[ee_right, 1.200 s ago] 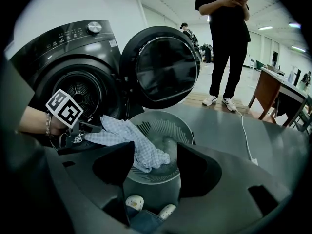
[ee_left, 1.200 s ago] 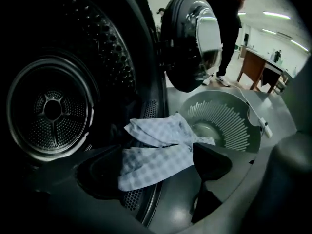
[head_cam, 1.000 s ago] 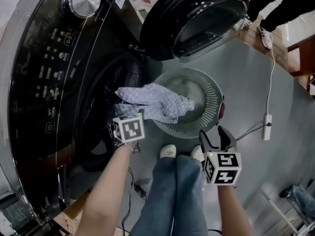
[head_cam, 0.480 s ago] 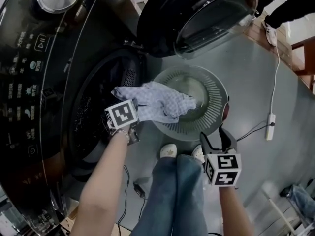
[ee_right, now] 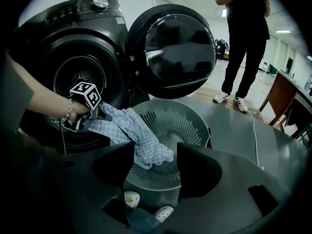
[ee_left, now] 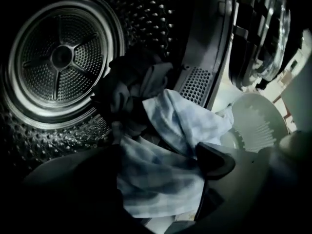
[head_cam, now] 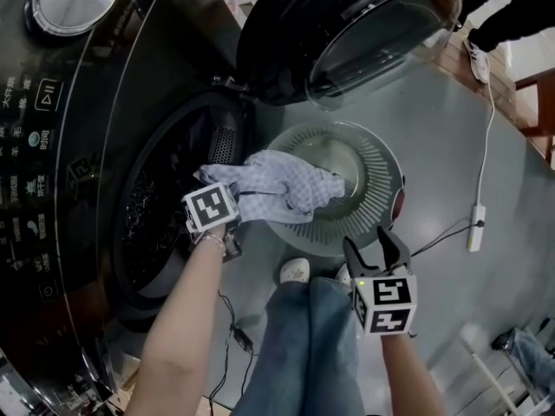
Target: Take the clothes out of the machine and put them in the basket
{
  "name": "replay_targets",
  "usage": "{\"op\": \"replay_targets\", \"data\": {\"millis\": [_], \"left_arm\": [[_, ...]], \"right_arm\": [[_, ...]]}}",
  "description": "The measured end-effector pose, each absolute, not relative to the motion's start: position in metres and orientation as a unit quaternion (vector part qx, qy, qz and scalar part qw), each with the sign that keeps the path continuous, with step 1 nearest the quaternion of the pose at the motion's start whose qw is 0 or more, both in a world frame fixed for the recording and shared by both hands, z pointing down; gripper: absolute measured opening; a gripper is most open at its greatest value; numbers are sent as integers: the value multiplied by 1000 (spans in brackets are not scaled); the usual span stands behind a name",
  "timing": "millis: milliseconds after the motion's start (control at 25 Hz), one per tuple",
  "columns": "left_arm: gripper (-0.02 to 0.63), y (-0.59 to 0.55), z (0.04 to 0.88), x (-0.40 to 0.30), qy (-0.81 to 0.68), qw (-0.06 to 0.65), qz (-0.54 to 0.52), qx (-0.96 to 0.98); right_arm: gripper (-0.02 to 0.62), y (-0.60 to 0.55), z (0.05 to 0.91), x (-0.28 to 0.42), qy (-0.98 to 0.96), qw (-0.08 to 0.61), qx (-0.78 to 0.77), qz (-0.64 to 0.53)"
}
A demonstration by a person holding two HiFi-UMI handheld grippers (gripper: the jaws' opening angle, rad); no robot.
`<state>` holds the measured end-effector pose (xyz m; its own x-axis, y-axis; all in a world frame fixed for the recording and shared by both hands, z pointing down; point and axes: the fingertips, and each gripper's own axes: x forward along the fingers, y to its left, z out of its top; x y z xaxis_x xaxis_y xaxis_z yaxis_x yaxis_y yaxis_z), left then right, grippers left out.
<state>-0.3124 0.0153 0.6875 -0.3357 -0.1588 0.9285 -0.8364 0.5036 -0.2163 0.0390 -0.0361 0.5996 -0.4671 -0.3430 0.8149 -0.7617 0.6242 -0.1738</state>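
A light checked cloth (head_cam: 282, 185) hangs from the mouth of the dark washing machine (head_cam: 78, 146) over the rim of the round grey basket (head_cam: 381, 159). My left gripper (ee_left: 163, 165) is at the machine's opening; its marker cube (head_cam: 211, 208) covers it from above. Its jaws have just been opening, and the checked cloth (ee_left: 180, 126) lies loose between them. Dark clothes (ee_left: 126, 87) sit deeper in the drum. My right gripper (head_cam: 368, 245) hangs open and bare just short of the basket (ee_right: 195, 126), which it faces along with the cloth (ee_right: 131, 130).
The machine's round door (head_cam: 364, 24) stands swung open above the basket. My own legs and pale shoes (head_cam: 295, 269) are just below the basket. A white cable with an adapter (head_cam: 474, 224) runs across the grey floor at right. A person in black (ee_right: 246, 33) stands behind the door.
The left gripper has dropped lower at the machine's mouth, and the cloth's near end has sunk with it. The right gripper has come down slightly.
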Motion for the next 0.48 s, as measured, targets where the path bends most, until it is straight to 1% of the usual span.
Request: {"op": "replay_targets", "data": {"millis": [80, 200, 240, 280, 320, 480], "left_arm": [[454, 16, 690, -302, -710, 475, 377, 358], [364, 17, 677, -298, -708, 444, 412, 364], [278, 16, 670, -296, -713, 430, 417, 364], [104, 14, 663, -293, -720, 421, 413, 365], [47, 11, 656, -289, -728, 417, 402, 368], [40, 1, 638, -270, -745, 424, 344, 384]], "right_arm": [[273, -38, 597, 38, -814, 386, 340, 268], [273, -40, 591, 38, -816, 384, 341, 266], [273, -40, 589, 39, -816, 384, 342, 265], [273, -40, 587, 40, -816, 383, 343, 263], [273, -41, 585, 41, -816, 382, 344, 262], [273, -44, 574, 44, -817, 378, 350, 259]]}}
